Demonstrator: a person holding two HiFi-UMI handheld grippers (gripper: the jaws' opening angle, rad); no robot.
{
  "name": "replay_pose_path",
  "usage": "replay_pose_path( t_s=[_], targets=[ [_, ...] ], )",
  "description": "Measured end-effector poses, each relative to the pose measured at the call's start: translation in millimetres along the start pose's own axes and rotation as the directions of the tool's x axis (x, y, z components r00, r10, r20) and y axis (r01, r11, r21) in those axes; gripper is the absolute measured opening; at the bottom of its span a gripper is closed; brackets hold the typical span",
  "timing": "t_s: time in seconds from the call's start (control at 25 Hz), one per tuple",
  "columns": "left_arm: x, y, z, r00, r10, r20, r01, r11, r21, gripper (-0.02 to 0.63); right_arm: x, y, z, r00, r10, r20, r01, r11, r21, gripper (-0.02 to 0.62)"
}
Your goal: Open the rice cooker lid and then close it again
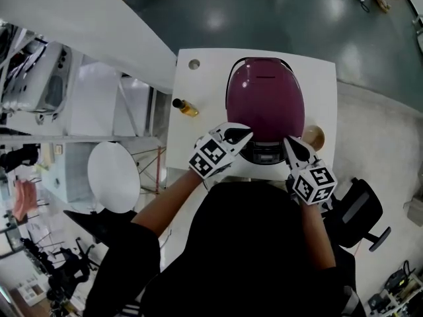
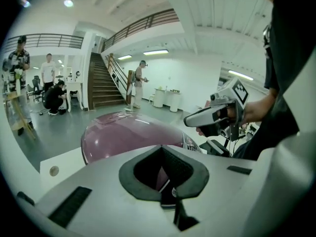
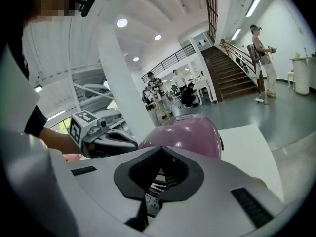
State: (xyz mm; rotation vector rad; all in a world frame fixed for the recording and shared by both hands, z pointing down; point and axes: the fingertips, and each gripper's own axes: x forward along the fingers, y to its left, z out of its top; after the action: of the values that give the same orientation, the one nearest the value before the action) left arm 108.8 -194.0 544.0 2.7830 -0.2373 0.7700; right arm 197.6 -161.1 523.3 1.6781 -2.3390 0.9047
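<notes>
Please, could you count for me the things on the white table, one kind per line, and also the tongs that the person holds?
purple rice cooker: 1
small bottle with amber liquid: 1
tan round object beside the cooker: 1
hand-held tongs: 2, the left tongs and the right tongs, both shut and empty
Total: 5

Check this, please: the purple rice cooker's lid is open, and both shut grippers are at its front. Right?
No: the rice cooker's lid is closed, as the head view shows. The left gripper and right gripper are shut at its front.
</notes>
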Motion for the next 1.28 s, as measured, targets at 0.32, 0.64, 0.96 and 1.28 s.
replay_pose_path(
  t_s=[0.32, 0.64, 0.96, 1.28],
  targets=[
    [-60.3, -36.9, 26.1, 0.979, 0.089, 0.183, -0.088, 0.996, -0.014, 0.003, -44.2, 26.7, 11.9, 0.991, -0.096, 0.088, 0.103, 0.991, -0.080, -0.001],
    [-119.4, -71.0, 18.9, 0.912, 0.158, 0.378, -0.087, 0.976, -0.198, 0.003, -74.9, 60.5, 2.3, 0.979, -0.164, 0.118, 0.180, 0.975, -0.134, -0.001],
    [-159.8, -107.6, -35.6, 0.890, 0.278, 0.363, -0.178, 0.942, -0.286, 0.003, -82.5, 95.4, -31.3, 0.987, -0.098, 0.125, 0.121, 0.976, -0.184, -0.002],
    [-200.8, -166.1, -64.3, 0.861, 0.390, 0.326, -0.298, 0.907, -0.299, 0.003, -135.5, 132.3, -51.6, 0.981, -0.038, 0.191, 0.081, 0.972, -0.222, -0.001]
  ],
)
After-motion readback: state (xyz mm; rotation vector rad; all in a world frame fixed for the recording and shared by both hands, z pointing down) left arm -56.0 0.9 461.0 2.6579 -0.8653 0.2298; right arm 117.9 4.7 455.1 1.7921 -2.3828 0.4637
